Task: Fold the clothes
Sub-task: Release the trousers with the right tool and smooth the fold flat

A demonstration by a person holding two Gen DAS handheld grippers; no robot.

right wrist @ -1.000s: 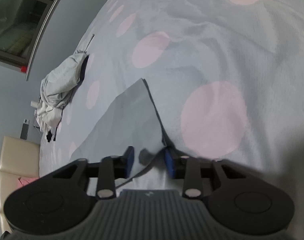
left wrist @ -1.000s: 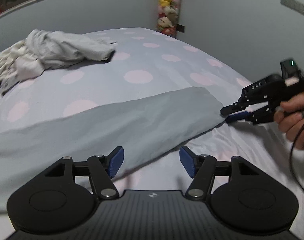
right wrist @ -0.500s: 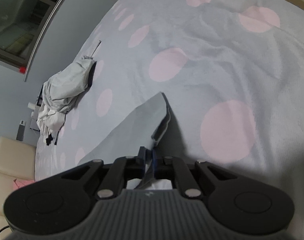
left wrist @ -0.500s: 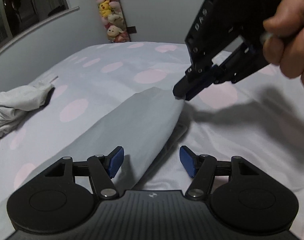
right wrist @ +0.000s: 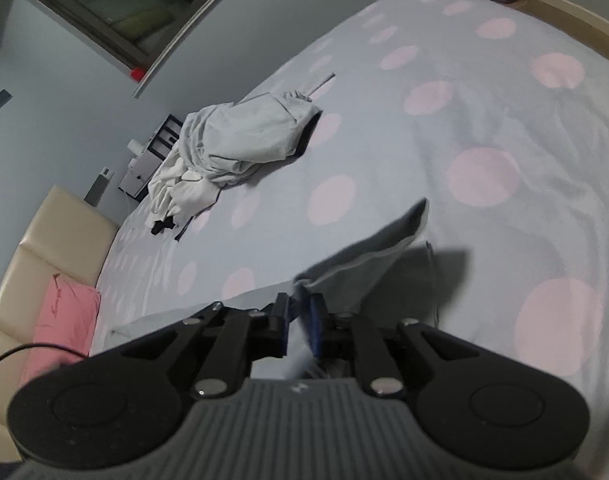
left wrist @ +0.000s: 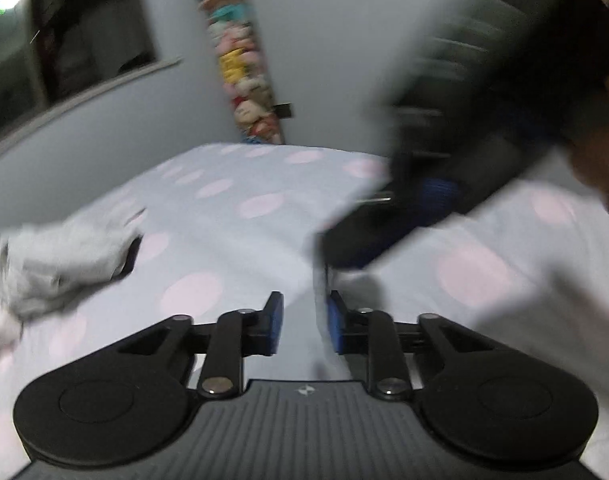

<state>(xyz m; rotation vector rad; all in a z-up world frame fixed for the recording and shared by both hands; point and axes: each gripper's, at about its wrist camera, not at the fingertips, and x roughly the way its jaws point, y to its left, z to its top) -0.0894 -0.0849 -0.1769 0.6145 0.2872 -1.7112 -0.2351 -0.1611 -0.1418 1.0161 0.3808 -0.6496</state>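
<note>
A grey garment (right wrist: 368, 256) lies on the polka-dot bed. My right gripper (right wrist: 300, 322) is shut on its edge and holds it lifted, the cloth hanging from the pads down to the sheet. In the blurred left wrist view my left gripper (left wrist: 302, 324) has its pads close together with a thin strip of the grey garment (left wrist: 318, 292) running between them. The right gripper (left wrist: 384, 232) shows there as a dark blur just above and to the right.
A heap of pale grey and white clothes (right wrist: 240, 148) lies further up the bed, also in the left wrist view (left wrist: 56, 264). A pink pillow (right wrist: 60, 320) and a beige headboard (right wrist: 44, 232) are at the left. Stuffed toys (left wrist: 244, 80) hang on the wall.
The right gripper shut on the garment's corner and lifted it toward the left gripper. The left gripper's pads closed in from wide open around the cloth edge.
</note>
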